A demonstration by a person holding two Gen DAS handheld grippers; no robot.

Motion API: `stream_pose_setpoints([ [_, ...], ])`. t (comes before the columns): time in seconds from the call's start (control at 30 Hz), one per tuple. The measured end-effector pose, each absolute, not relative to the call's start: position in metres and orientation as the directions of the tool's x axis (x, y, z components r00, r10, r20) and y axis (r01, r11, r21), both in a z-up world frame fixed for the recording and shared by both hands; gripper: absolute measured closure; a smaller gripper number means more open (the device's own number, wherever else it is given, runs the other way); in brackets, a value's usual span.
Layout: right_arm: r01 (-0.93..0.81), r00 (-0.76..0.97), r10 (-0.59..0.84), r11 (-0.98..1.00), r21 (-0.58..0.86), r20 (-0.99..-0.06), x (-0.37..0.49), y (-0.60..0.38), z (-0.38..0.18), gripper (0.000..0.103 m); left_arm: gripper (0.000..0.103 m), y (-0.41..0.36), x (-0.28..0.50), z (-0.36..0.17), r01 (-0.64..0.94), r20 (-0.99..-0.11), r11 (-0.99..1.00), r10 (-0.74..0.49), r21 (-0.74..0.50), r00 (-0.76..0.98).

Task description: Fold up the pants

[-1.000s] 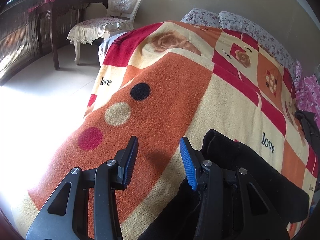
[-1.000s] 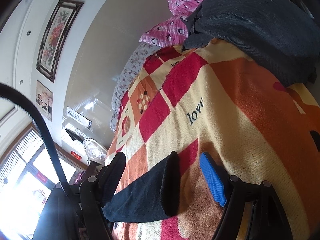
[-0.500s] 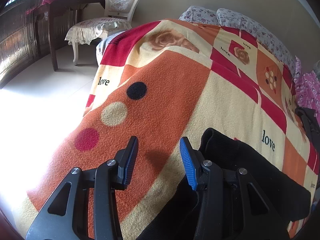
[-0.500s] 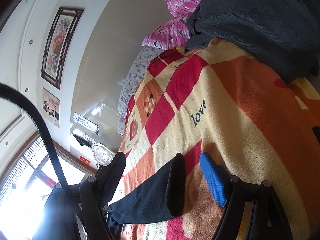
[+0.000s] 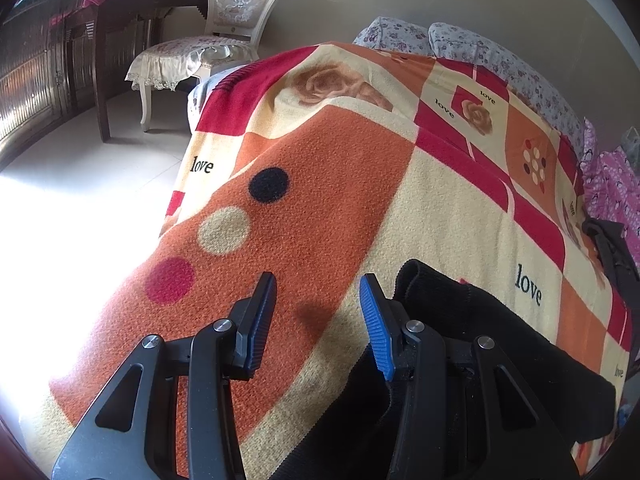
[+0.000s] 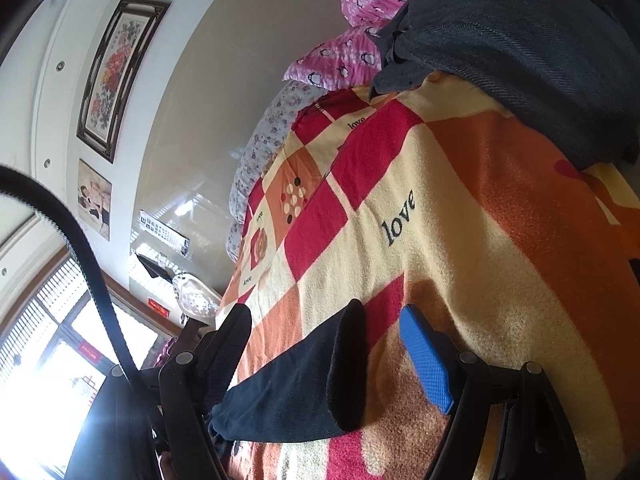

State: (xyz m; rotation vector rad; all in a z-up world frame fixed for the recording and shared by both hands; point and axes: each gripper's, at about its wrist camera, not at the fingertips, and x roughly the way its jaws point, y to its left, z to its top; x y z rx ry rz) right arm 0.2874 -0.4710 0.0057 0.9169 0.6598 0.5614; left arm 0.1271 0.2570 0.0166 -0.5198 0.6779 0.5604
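The black pants lie rumpled on the patterned blanket. The left gripper stands part open and empty, pants beside its right finger. The right gripper gapes wide, a pant leg end between its fingers, unpinched.

Most of the patterned blanket lies bare toward the chair-side edge; a dark garment pile blocks the pillow-end corner.

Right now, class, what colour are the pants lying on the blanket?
Black pants, seen best in the left wrist view, on the patterned blanket.
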Motion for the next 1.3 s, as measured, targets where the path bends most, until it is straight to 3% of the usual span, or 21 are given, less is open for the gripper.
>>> stream_pose_setpoints([
  [0.27,-0.143,0.676,0.663,0.547,0.825,-0.323,0.289,-0.467,0.008,0.029,0.060,0.253,0.128,0.019,-0.606,-0.700,0.752,0.287,-0.258,0.654],
  [0.53,-0.116,0.650,0.612,0.665,0.737,-0.450,0.295,-0.449,0.012,0.029,0.060,0.264,0.125,0.026,-0.577,-0.711,0.737,0.189,-0.354,0.677],
  [0.7,-0.119,0.649,0.616,0.663,0.739,-0.447,0.296,-0.450,0.010,0.029,0.060,0.280,0.140,0.037,-0.586,-0.754,0.757,0.196,-0.290,0.627],
  [0.83,-0.124,0.652,0.623,0.649,0.751,-0.431,0.295,-0.453,0.009,0.029,0.060,0.264,0.163,0.037,-0.328,-0.766,0.913,0.026,-0.245,0.643],
  [0.97,-0.130,0.653,0.630,0.641,0.757,-0.421,0.294,-0.453,0.009,0.028,0.060,0.241,0.178,0.027,-0.106,-0.806,0.987,-0.034,-0.120,0.591],
  [1.3,-0.137,0.647,0.635,0.642,0.755,-0.422,0.295,-0.452,0.008,0.028,0.060,0.261,0.198,0.009,-0.056,-0.746,0.955,-0.191,-0.292,0.638],
])
